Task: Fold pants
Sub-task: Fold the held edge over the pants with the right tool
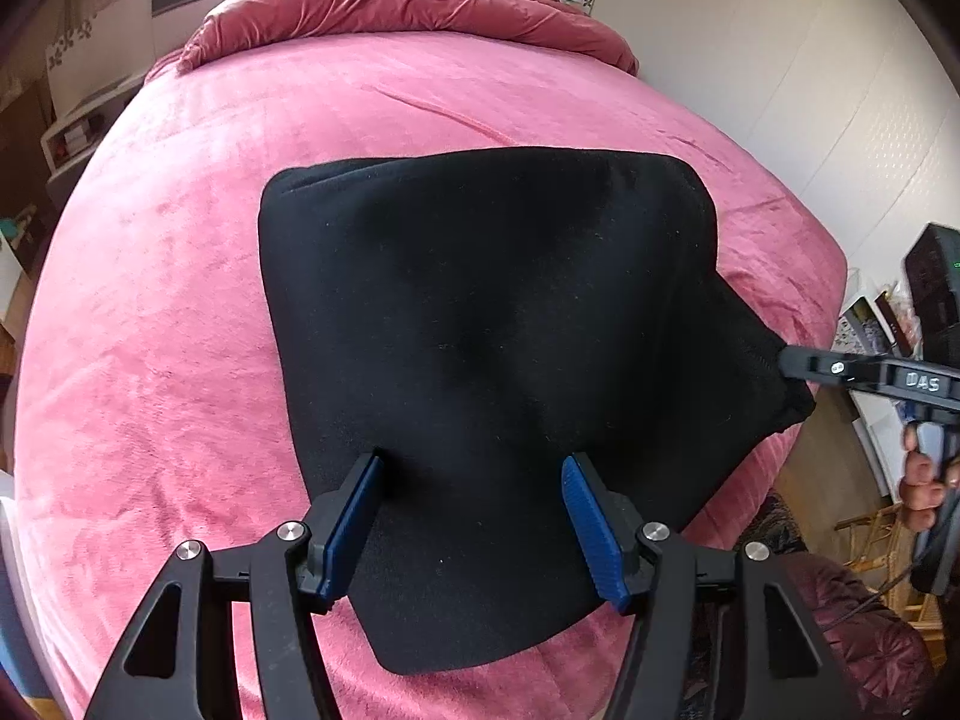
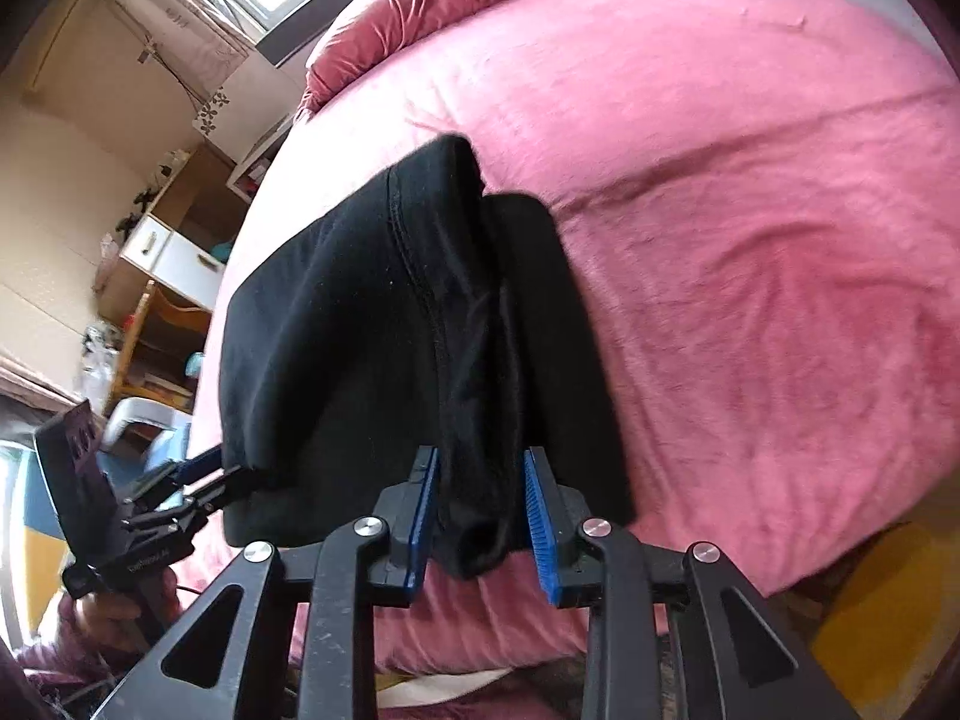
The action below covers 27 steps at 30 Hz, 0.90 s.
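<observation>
Left wrist view: the black pants [image 1: 480, 324] sit folded into a compact block in the middle of the frame, on the pink bed [image 1: 180, 300], so the soft cover carries the stack flat. The left hand-held gripper [image 1: 474, 516] stands over the near edge at the bottom with its blue pads wide apart and nothing pinched, apparently done with its corner. At the right edge, the right hand-held gripper [image 1: 786, 363] meets the bunched corner hanging toward the bed's side. In the right wrist view its fingers [image 2: 543, 522] bracket that thick roll with gaps showing, so it looks released, not clamped. A rumpled duvet [image 1: 390, 0] lies along the top.
</observation>
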Each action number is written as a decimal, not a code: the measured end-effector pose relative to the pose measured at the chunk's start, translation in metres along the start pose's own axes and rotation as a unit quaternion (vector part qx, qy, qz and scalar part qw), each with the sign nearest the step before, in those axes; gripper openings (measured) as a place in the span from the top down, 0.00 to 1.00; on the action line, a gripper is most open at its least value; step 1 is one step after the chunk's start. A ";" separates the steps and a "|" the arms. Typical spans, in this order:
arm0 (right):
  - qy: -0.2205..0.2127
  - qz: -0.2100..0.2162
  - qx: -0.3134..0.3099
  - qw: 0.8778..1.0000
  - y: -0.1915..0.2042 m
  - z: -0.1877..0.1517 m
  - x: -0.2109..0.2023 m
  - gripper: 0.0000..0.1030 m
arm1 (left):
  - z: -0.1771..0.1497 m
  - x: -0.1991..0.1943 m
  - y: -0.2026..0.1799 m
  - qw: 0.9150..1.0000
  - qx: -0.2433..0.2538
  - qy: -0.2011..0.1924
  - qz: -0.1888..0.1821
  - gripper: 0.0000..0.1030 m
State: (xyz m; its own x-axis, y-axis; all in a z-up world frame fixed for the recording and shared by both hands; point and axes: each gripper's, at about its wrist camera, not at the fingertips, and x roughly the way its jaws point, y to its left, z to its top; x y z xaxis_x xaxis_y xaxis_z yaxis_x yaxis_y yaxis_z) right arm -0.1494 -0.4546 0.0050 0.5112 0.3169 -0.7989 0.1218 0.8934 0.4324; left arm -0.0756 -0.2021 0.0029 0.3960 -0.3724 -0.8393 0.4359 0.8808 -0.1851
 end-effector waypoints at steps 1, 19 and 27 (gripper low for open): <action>-0.006 -0.004 -0.003 1.000 0.002 0.000 -0.005 0.71 | 0.001 0.001 -0.002 1.000 0.003 0.000 0.002 0.39; 0.017 -0.072 -0.085 0.994 0.024 -0.016 -0.002 0.98 | 0.000 0.002 -0.008 1.000 0.006 -0.004 0.008 0.39; 0.032 -0.077 -0.070 0.994 0.009 -0.027 0.000 0.99 | -0.008 -0.011 0.017 0.998 -0.046 -0.032 -0.001 0.39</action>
State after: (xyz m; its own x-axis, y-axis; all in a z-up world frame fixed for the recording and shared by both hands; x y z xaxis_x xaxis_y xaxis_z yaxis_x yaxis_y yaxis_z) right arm -0.1714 -0.4376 -0.0028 0.4395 0.1882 -0.8783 0.0736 0.9670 0.2440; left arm -0.0793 -0.1810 0.0049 0.4473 -0.3891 -0.8053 0.3617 0.9022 -0.2350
